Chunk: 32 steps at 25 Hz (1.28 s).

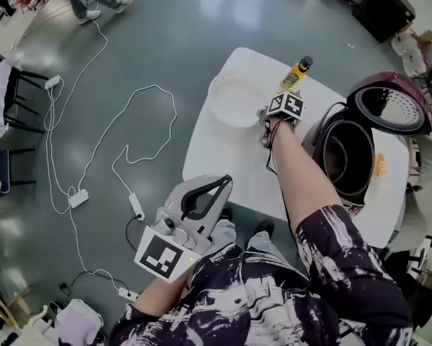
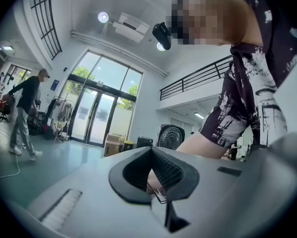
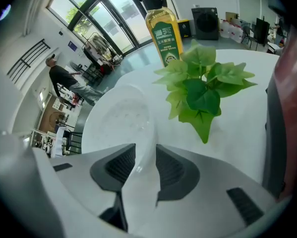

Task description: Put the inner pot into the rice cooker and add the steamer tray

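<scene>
Right tool [image 3: 146, 157]: jaws slightly spread, astride the steamer tray [image 3: 119, 117] rim on the surface [image 3: 247, 118]. Left tool [image 2: 151, 158]: jaws pressed together, empty.

Left tool [image 2: 150, 152] — jaws together, empty; person's arm [image 2: 197, 143] beyond.

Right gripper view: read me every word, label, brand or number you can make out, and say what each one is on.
Oil bottle, green label: it carries print, too small and blurred to read.
Blue sign on the far wall: too small to read.
Nothing else in this view shows any text.
</scene>
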Each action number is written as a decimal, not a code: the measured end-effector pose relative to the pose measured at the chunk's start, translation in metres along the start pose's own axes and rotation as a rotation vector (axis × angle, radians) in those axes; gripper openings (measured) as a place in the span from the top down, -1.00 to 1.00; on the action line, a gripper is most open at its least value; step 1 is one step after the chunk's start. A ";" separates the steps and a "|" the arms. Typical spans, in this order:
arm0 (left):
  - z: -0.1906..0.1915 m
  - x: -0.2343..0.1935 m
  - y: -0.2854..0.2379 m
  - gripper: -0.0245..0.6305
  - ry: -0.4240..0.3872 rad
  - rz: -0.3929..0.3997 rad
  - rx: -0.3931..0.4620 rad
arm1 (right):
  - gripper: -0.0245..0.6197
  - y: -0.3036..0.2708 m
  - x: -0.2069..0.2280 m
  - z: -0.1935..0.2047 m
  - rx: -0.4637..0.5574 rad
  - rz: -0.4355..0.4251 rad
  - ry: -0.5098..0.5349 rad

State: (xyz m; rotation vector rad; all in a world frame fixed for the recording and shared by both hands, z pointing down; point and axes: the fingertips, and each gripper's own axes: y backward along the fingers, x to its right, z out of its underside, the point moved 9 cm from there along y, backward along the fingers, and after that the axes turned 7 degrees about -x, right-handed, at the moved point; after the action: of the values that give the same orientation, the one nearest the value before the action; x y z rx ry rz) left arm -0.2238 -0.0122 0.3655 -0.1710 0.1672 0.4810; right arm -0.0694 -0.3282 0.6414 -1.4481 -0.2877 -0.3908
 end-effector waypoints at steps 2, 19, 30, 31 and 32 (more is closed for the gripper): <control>0.000 -0.004 0.001 0.91 0.006 -0.014 -0.006 | 0.54 -0.006 -0.001 -0.002 -0.005 0.015 0.001; -0.013 -0.005 -0.016 0.91 -0.021 0.001 0.002 | 0.91 0.012 -0.001 0.008 -0.066 0.064 0.112; -0.059 0.071 -0.066 0.91 -0.126 0.244 0.080 | 0.92 0.161 -0.075 0.008 0.018 -0.164 0.475; -0.062 0.084 -0.073 0.91 -0.135 0.273 0.085 | 0.92 0.183 -0.068 0.007 0.038 -0.167 0.494; -0.065 0.096 -0.081 0.91 -0.142 0.300 0.089 | 0.92 0.206 -0.058 0.005 0.058 -0.163 0.509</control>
State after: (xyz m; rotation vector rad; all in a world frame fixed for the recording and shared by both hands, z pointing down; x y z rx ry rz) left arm -0.1095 -0.0531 0.2931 -0.0236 0.0746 0.7807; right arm -0.0337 -0.3028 0.4320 -1.2235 -0.0042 -0.8579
